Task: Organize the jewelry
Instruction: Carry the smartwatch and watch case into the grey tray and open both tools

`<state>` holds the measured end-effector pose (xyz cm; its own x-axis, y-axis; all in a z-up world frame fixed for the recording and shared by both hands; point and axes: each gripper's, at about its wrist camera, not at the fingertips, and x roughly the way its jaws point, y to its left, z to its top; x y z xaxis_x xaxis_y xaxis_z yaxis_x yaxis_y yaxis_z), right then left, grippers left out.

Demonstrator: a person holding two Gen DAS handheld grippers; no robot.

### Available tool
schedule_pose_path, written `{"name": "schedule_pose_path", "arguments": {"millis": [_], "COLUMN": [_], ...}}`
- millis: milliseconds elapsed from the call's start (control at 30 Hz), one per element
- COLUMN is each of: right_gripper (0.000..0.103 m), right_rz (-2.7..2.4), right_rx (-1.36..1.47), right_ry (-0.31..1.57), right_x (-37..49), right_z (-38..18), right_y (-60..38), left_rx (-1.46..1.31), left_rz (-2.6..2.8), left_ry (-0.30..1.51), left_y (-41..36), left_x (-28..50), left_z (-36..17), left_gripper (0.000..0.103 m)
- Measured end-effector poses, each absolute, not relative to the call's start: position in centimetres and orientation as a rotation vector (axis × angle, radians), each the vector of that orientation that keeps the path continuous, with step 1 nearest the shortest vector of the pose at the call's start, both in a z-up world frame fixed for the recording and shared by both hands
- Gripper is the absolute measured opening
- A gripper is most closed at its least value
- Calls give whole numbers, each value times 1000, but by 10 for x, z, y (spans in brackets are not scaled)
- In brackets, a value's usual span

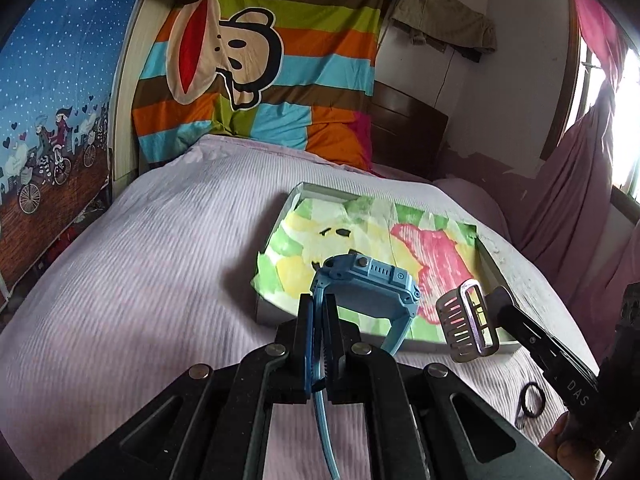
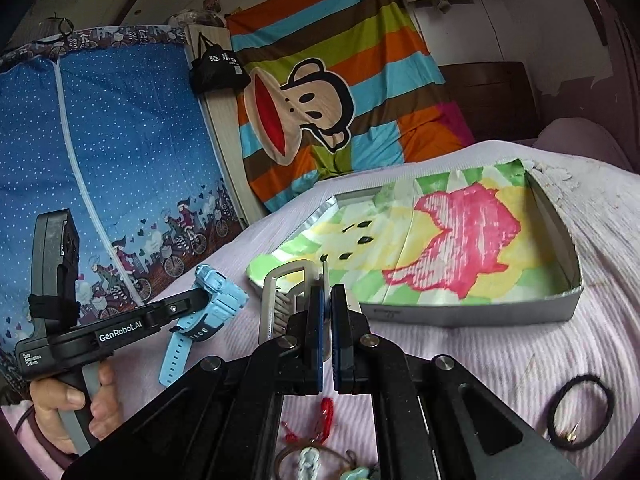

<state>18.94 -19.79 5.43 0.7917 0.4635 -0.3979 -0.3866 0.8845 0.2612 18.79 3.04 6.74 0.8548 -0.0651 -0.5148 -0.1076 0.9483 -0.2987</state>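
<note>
A: Right, start with the blue watch [image 1: 368, 280]. Your left gripper [image 1: 318, 312] has its jaws pinched nearly shut on the strap, just below the case. The case stands up past the fingertips and the free half of the strap loops down on the right. It hangs above the bed, at the near edge of the tray [image 1: 280, 216].

B: How will it handle?

A: My judgement: the case is the heavy end and the strap is soft rubber, so it will flop and swing about the pinch point. The ribbed strap should not slide much. Holding it close to the case, as you do, is the better place; further down the strap it would droop.

B: And the other one?

A: Your right gripper [image 2: 328, 296] is closed on a silver metal clasp [image 2: 280, 300], a slotted plate with a loop on top. The jaws hold one edge, and the rest sticks out to the left of the fingers. It looks stiff, light and smooth, so it may twist in the pads if knocked. It hangs at the tray's near rim too, not yet inside.

B: Around them?

A: The tray is lined with a coloured paper picture [image 2: 460, 240] and looks bare. On the pink bedsheet [image 1: 140, 260], nearer you, lie a black hair tie [image 2: 580, 412], a red cord [image 2: 326, 410] and a few small pieces I cannot make out.
</note>
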Motion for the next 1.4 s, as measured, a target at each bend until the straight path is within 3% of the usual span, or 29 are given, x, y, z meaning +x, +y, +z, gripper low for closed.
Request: {"name": "schedule_pose_path", "arguments": {"millis": [667, 1000, 1067, 1200, 1333, 1400], "right_gripper": [3, 4, 4, 8, 31, 34], "right_rz": [315, 320, 319, 318, 317, 314], "right_rx": [147, 156, 153, 149, 159, 160], "right_ry": [605, 616, 609, 582, 546, 525], "right_x": [278, 277, 274, 263, 247, 237], "right_z": [28, 20, 20, 22, 23, 25], "right_y": [-201, -201, -202, -208, -216, -220], "left_rx": [-291, -332, -339, -341, -318, -310], "left_rz": [57, 19, 10, -17, -23, -23], "left_ry": [654, 656, 647, 600, 545, 513], "left_y": [8, 11, 12, 13, 12, 13], "left_x": [281, 270, 264, 244, 219, 207], "left_z": [34, 31, 30, 30, 33, 35], "left_gripper": [5, 15, 20, 42, 56, 69]}}
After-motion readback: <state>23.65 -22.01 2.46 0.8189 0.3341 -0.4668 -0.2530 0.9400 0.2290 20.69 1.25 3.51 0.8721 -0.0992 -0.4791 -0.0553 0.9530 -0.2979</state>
